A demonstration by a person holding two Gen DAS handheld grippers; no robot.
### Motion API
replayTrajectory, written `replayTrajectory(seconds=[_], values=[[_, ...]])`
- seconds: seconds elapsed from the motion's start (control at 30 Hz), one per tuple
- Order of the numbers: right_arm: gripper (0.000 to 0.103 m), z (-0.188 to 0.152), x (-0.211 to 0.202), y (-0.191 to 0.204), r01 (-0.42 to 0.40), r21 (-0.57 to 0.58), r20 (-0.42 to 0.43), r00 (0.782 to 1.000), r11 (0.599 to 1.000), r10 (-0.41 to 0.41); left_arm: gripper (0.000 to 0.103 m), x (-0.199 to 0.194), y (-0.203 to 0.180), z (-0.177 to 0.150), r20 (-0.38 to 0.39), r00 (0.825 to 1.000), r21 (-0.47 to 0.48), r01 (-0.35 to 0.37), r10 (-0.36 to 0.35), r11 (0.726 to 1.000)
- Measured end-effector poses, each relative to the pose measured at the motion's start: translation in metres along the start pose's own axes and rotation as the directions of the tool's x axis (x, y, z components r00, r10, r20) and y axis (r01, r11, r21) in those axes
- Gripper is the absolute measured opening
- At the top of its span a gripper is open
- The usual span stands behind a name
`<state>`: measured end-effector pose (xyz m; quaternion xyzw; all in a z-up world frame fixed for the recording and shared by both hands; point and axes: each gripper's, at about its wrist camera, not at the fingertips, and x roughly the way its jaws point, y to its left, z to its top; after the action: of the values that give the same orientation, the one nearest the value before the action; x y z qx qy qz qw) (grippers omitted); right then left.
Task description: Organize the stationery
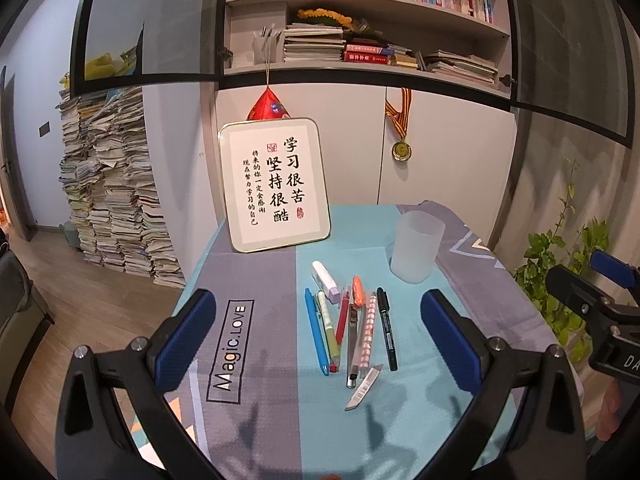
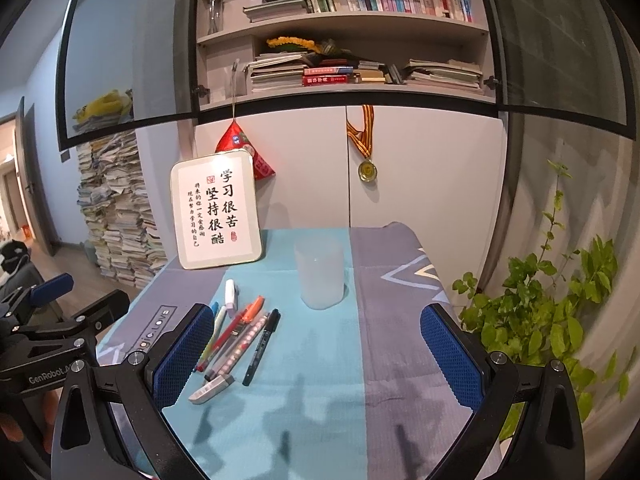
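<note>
Several pens lie side by side on the teal and grey tablecloth (image 1: 400,420): a blue pen (image 1: 316,332), a green pen (image 1: 329,328), a red pen (image 1: 343,316), an orange highlighter (image 1: 358,290), a black marker (image 1: 386,328), a white correction tape (image 1: 324,276) and a small cutter (image 1: 365,386). A frosted empty cup (image 1: 416,246) stands behind them, also in the right wrist view (image 2: 320,274). My left gripper (image 1: 320,336) is open above the pens. My right gripper (image 2: 316,356) is open, to the right of the pens (image 2: 240,336).
A framed calligraphy board (image 1: 276,184) leans at the table's back left. Cabinets and bookshelves stand behind. A tall stack of papers (image 1: 116,184) is on the floor at left. A green plant (image 2: 552,304) is beside the table's right edge.
</note>
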<state>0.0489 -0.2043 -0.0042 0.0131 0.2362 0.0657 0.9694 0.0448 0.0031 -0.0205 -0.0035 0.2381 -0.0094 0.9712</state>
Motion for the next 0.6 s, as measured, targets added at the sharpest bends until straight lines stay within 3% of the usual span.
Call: replayTrajectory(seconds=[0.6], values=[[0.103, 0.006, 0.046, 0.001, -0.020, -0.023, -0.078, 0.997, 1.000, 0.018, 0.102, 0.028, 0.006, 0.002, -0.038, 0.999, -0.007, 0.018, -0.018, 1.000]])
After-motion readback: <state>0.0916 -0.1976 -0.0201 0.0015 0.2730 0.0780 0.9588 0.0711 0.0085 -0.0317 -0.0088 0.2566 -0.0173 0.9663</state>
